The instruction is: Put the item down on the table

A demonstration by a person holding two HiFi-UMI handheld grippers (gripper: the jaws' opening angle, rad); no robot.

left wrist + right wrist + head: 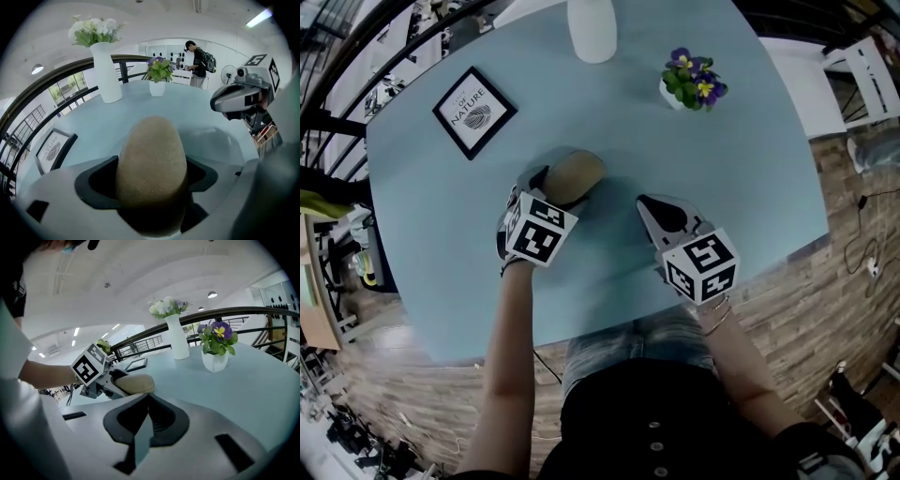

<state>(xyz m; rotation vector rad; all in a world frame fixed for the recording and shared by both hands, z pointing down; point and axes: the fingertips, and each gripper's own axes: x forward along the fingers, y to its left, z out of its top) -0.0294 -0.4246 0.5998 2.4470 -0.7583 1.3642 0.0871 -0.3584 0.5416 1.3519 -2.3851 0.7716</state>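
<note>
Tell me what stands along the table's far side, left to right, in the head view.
Framed picture → white vase → potted purple flowers.

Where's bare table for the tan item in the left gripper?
Biggest bare patch: mid table, between the framed print, white vase, flower pot and the tan item held by the left gripper. Also bare right of the right gripper, nearer than the flower pot. Crowded only along the far edge.
</note>
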